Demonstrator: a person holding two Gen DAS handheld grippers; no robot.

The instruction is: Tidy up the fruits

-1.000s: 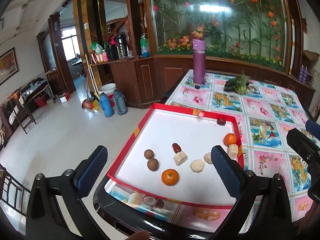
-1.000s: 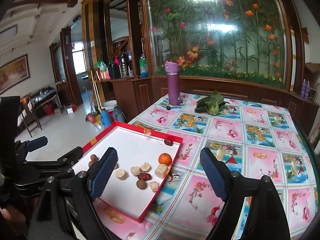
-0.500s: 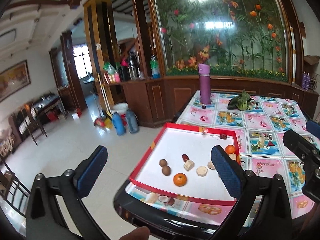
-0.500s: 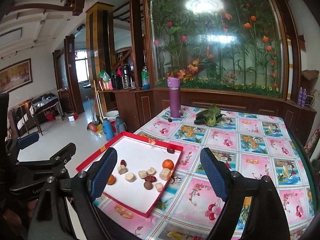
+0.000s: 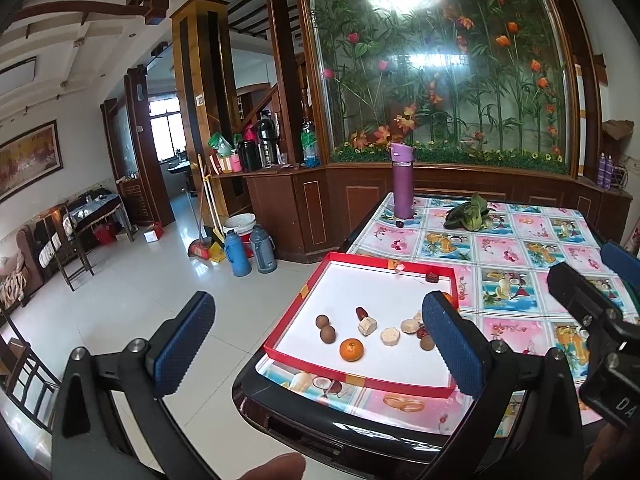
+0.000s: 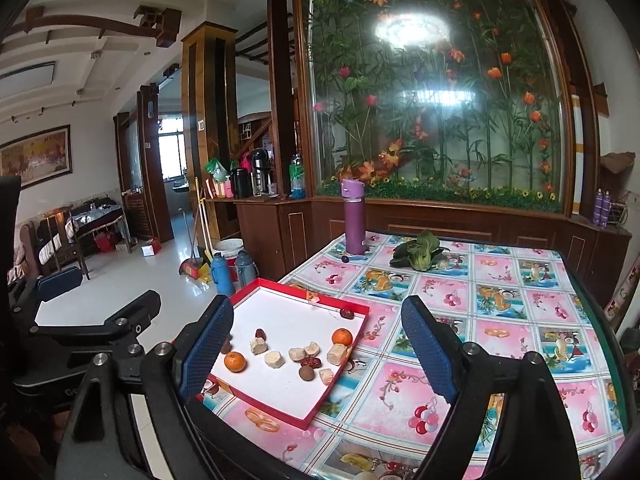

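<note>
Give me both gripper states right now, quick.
Left gripper: open, holding nothing.
Right gripper: open, holding nothing.

Two hand-held grippers fill the foreground. The left gripper [image 5: 316, 344] has matte black angular arms carrying two long fingers [image 5: 184, 344] faced with blue pads of dotted, knurled texture, with round silver screws at the joints. The right gripper [image 6: 316, 356] is built alike: black frame, blue textured pads [image 6: 428, 352], silver screw heads. White letters "DA" mark its black body in the left view. A fingertip [image 5: 272, 468] shows at that view's bottom edge.
</note>
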